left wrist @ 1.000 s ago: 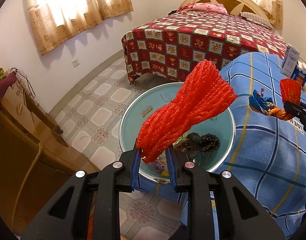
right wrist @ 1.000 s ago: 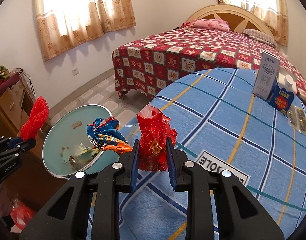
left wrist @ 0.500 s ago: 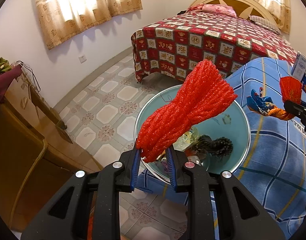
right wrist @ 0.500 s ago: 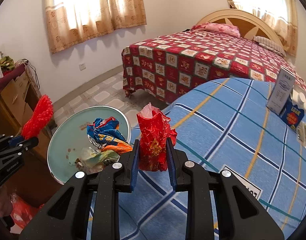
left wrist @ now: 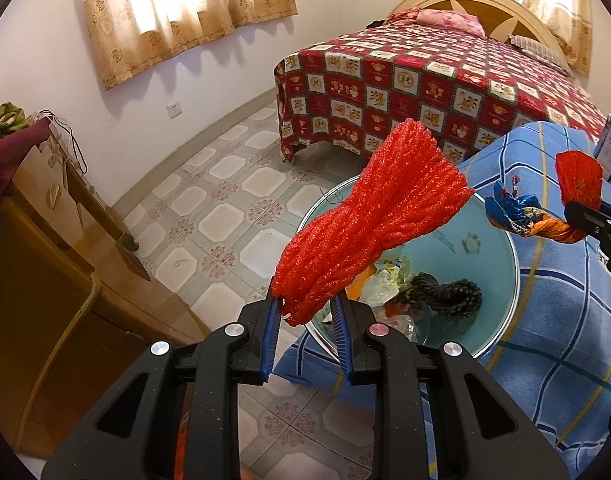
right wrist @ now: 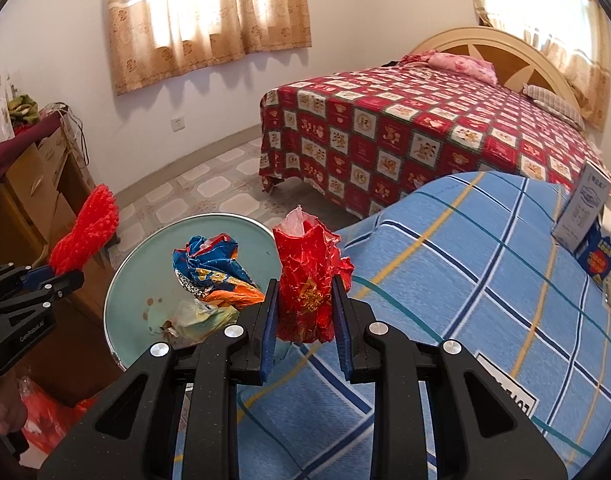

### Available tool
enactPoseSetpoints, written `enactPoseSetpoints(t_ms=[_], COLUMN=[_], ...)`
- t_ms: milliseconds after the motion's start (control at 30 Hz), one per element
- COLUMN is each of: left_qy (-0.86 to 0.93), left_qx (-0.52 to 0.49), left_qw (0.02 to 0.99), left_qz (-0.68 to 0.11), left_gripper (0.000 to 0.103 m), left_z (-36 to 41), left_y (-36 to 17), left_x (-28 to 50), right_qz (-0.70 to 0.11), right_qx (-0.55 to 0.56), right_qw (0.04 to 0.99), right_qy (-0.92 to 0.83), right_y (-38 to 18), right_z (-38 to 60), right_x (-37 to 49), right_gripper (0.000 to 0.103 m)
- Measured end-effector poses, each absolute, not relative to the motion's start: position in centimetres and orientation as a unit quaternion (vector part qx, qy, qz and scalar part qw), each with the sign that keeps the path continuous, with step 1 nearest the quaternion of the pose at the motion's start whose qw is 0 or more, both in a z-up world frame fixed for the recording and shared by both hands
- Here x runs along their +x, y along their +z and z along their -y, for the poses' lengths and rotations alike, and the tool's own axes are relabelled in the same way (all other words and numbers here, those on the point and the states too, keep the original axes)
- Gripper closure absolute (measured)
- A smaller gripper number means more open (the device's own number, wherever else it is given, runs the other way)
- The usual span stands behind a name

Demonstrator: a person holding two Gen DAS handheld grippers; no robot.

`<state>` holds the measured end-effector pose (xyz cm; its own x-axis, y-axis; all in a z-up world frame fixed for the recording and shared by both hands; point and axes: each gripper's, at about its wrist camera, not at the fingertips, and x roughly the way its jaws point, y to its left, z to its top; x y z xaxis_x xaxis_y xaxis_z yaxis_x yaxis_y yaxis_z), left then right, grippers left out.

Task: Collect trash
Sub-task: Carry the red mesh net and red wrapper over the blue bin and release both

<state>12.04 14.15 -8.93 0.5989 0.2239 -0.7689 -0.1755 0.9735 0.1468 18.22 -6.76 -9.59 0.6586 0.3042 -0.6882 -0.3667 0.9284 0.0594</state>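
Blue plaid surface [right wrist: 485,280] fills the right, with the round bin [left wrist: 501,280] at its edge. Left tongs [left wrist: 307,312] grip a red mesh net [left wrist: 377,224] slanting up-right above the bin. Right tongs [right wrist: 305,312] clamp an upright red wrapper [right wrist: 307,280] just right of the bin's mouth; both angle downward.

Each gripper [left wrist: 307,332] is matte black plastic with faint speckles, blue ribbed pads [left wrist: 270,340] lining the fingers, and round silver screws [left wrist: 160,348] behind those pads.
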Motion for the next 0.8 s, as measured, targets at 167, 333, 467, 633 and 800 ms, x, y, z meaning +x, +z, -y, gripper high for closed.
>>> enactPoseSetpoints(t_ms=[167, 333, 467, 633, 800], left_qy=[0.117, 0.119, 0.118, 0.119, 0.118], left_qx=[0.025, 0.024, 0.024, 0.023, 0.023], left_qw=[0.893, 0.892, 0.892, 0.892, 0.892], left_qz=[-0.435, -0.435, -0.436, -0.436, -0.436], left_gripper=[0.079, 0.079, 0.079, 0.079, 0.079], left_z=[-14.6, -14.8, -14.8, -14.8, -14.8], left_y=[-9.0, -9.1, -9.1, -9.1, -9.1], left_x=[12.1, 12.2, 12.3, 12.3, 12.3], right_qz=[-0.371, -0.371, -0.371, -0.372, -0.372], right_qx=[-0.047, -0.049, -0.051, -0.053, -0.053], right_qw=[0.909, 0.908, 0.907, 0.906, 0.906], right_qy=[0.187, 0.190, 0.193, 0.195, 0.196], right_y=[-9.6, -9.7, -9.8, -9.9, -9.9], right_z=[6.1, 5.7, 5.4, 5.1, 5.0], right_x=[18.4, 18.5, 18.5, 18.6, 18.6], right_gripper=[0.077, 0.077, 0.077, 0.077, 0.077])
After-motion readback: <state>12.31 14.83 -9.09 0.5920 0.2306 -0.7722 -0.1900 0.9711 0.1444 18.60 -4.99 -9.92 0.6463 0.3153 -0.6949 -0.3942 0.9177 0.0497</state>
